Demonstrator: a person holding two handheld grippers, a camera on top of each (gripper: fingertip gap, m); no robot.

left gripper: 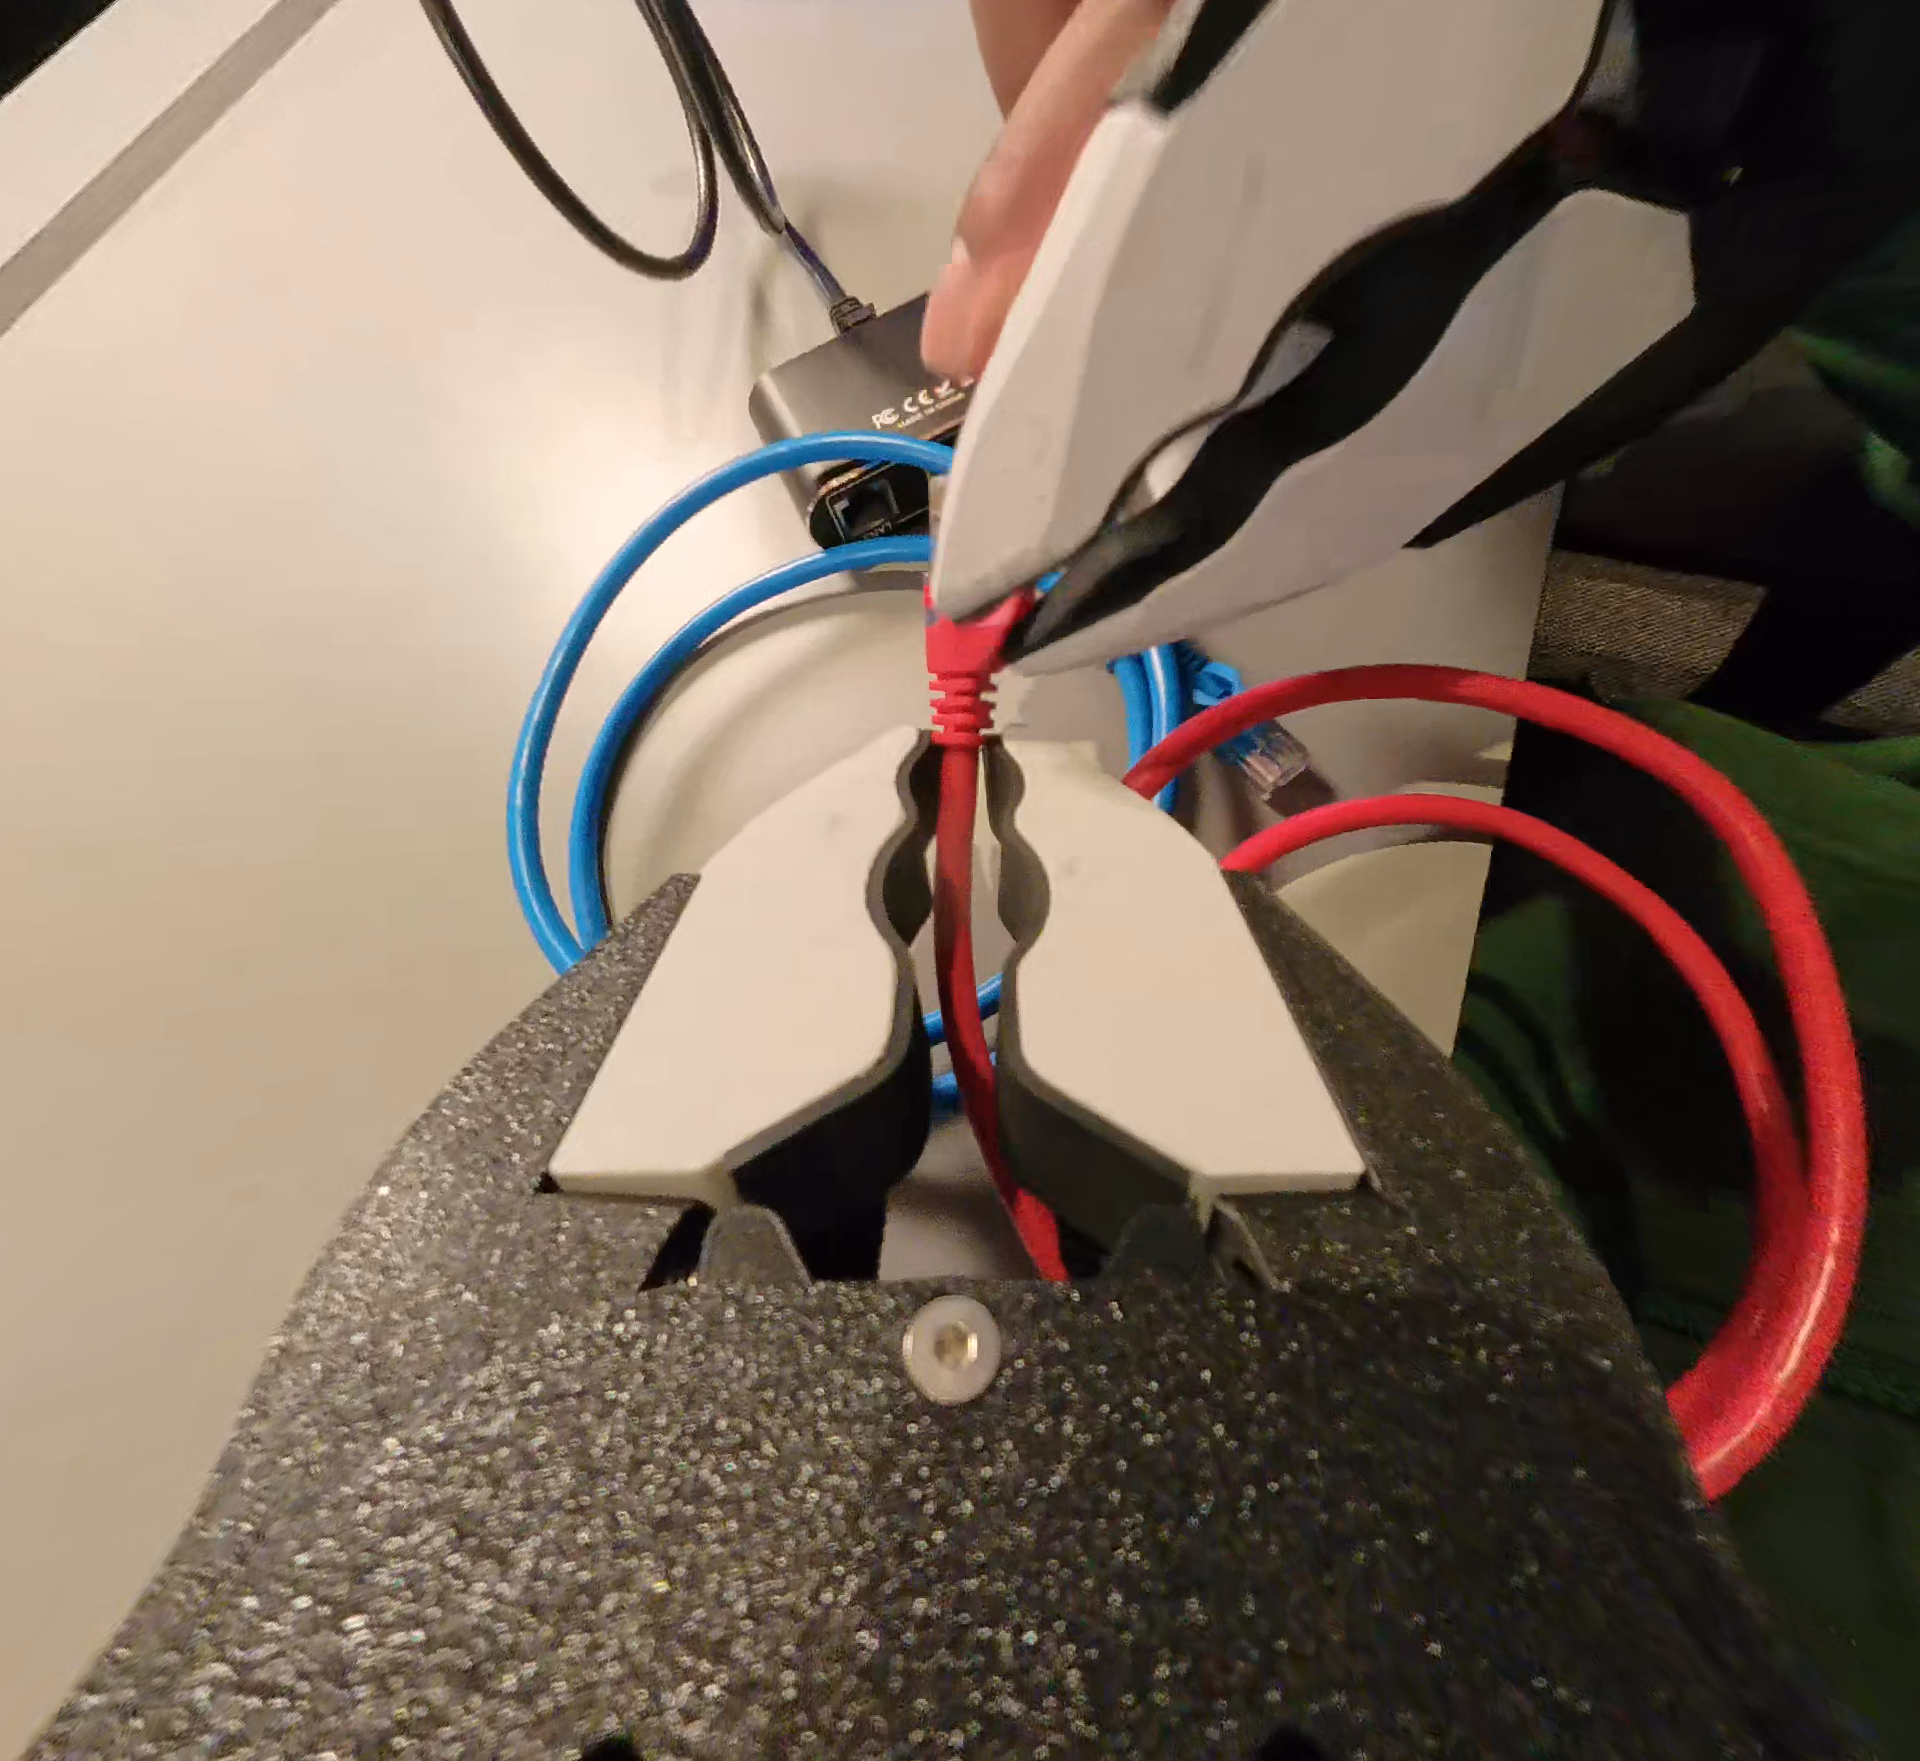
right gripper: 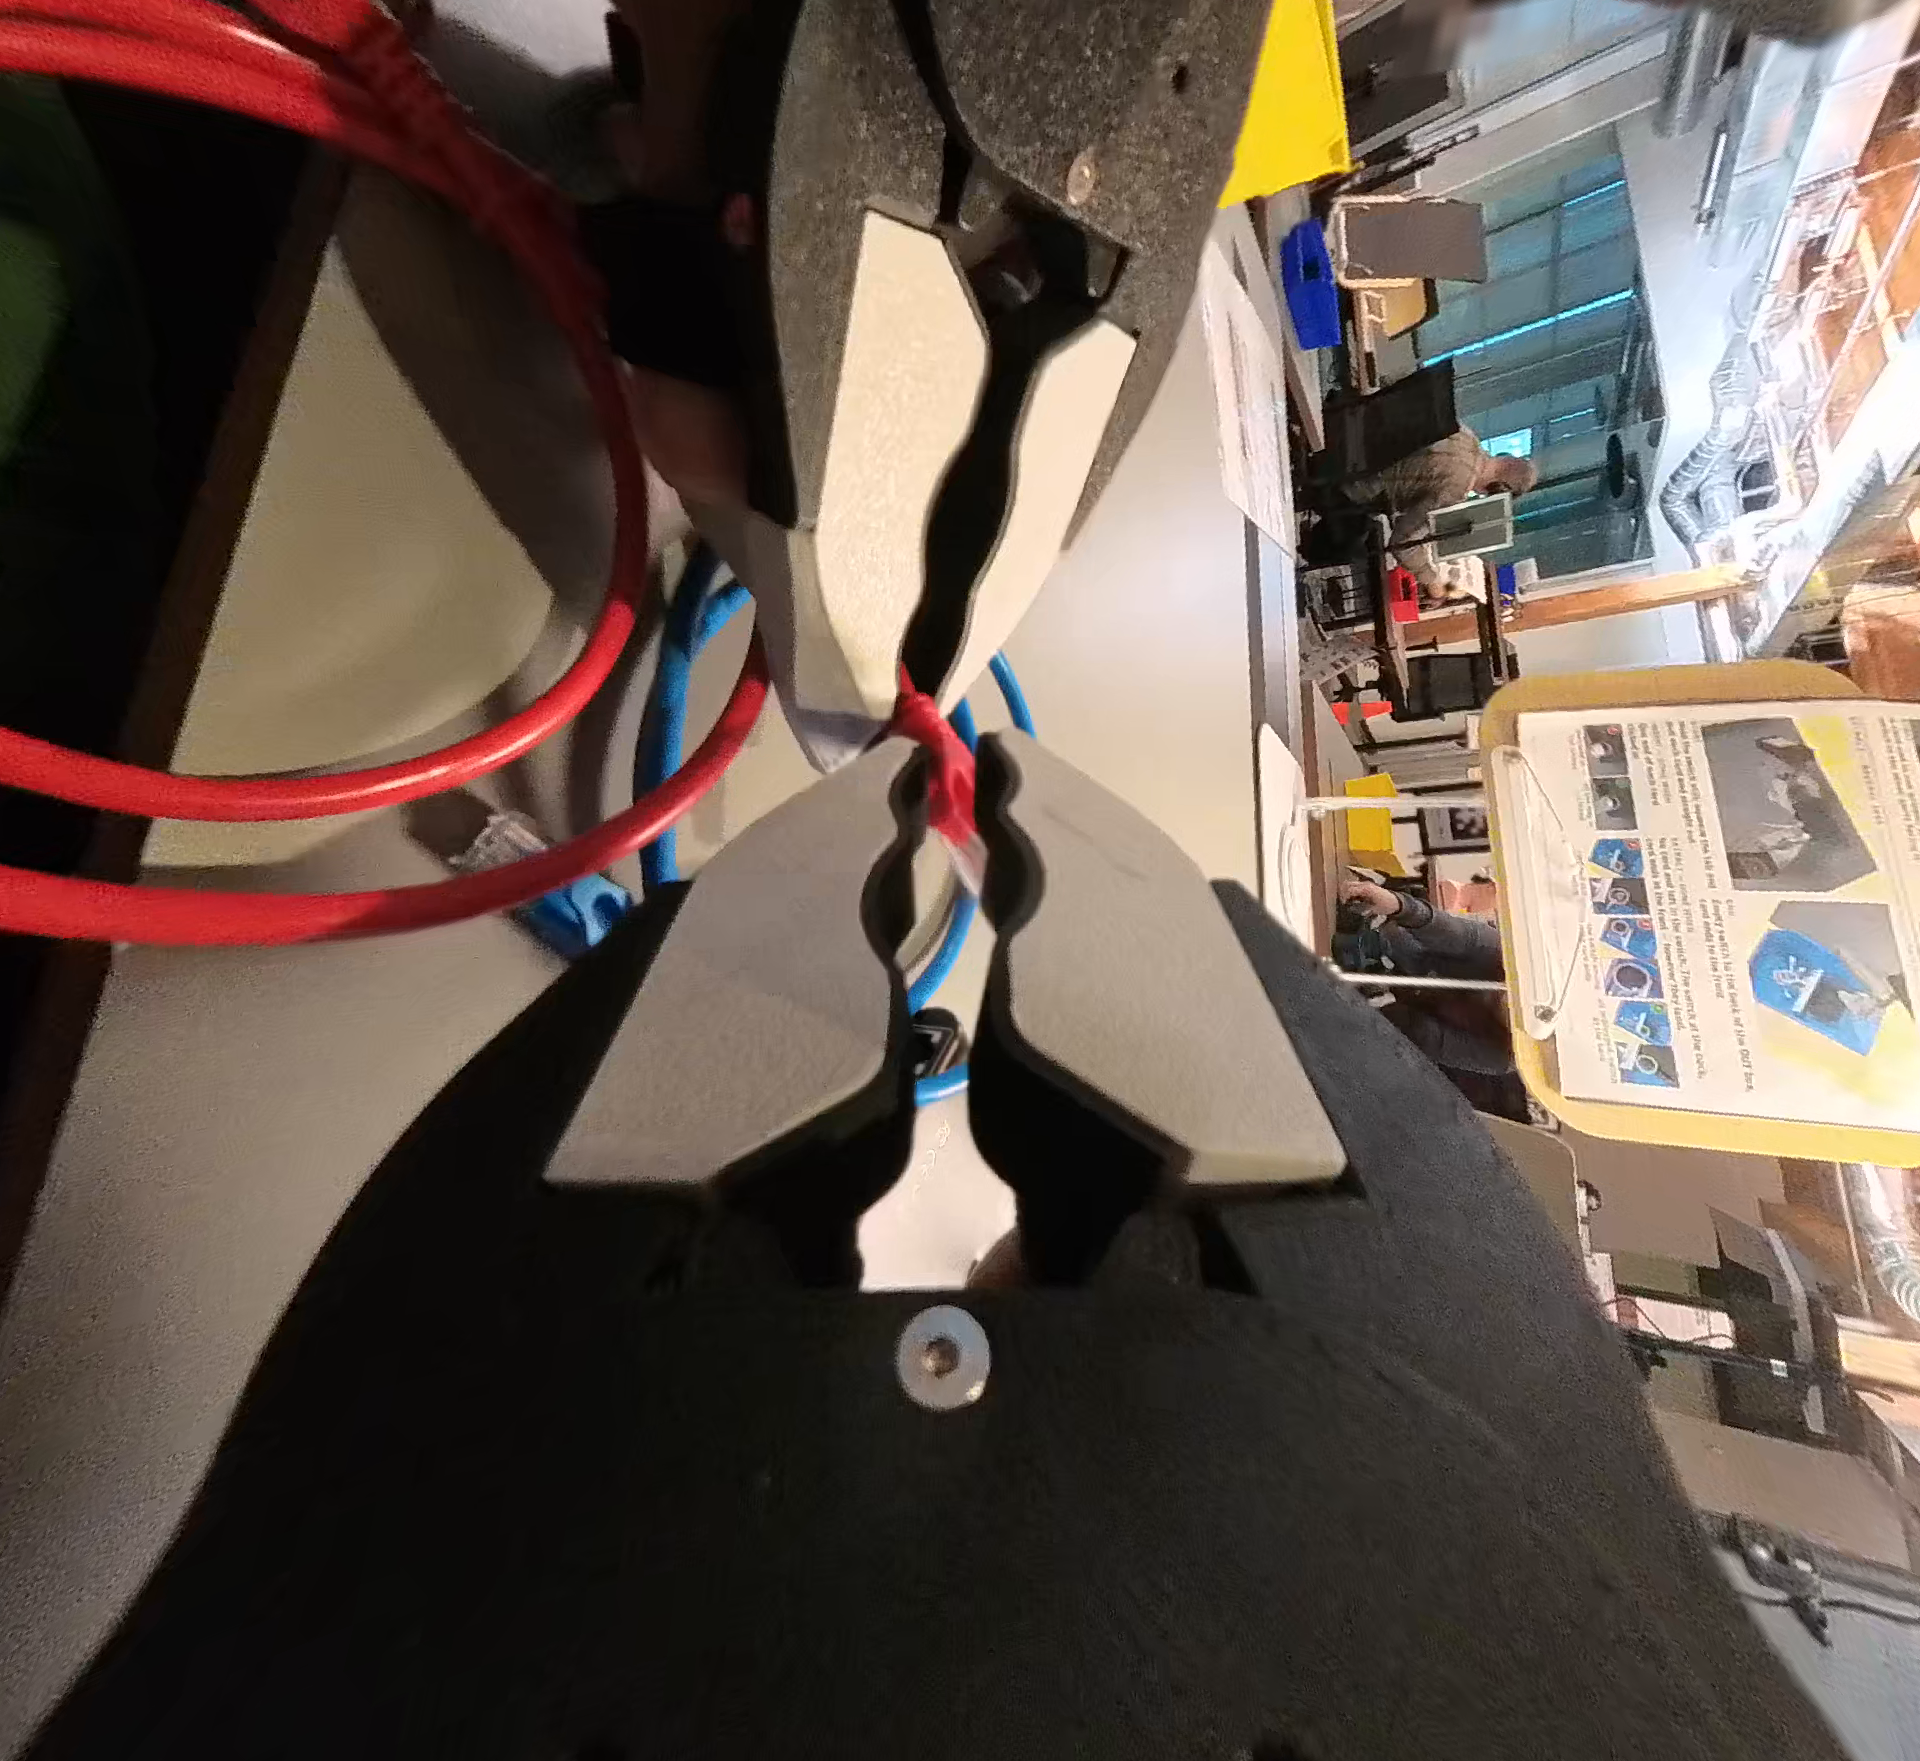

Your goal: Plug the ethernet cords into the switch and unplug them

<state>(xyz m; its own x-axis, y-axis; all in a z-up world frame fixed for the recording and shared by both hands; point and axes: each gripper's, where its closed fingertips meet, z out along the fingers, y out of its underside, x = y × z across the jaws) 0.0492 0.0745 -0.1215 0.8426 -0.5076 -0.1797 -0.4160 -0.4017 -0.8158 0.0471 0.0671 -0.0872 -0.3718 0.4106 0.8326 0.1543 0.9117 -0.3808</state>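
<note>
- Both your grippers clench one red ethernet cord [left gripper: 954, 890]: left gripper [left gripper: 956, 755] on the cable, right gripper [right gripper: 951, 776] on its ribbed plug.
- Blue cord [left gripper: 582, 672] lies coiled beside the dark switch [left gripper: 831, 423].

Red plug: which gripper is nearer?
Right. The right gripper pinches the red plug itself; the left gripper clamps the red cord just behind the boot.

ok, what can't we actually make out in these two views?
- Switch: left wrist view, the right gripper and a hand cover most of it; only one port shows.
- Red cord plug tip: left wrist view, hidden inside the right gripper's jaws; right wrist view, blurred.
- Blue cord far end: left wrist view, behind the right gripper.
- Left gripper: right wrist view, motion blur.
</note>
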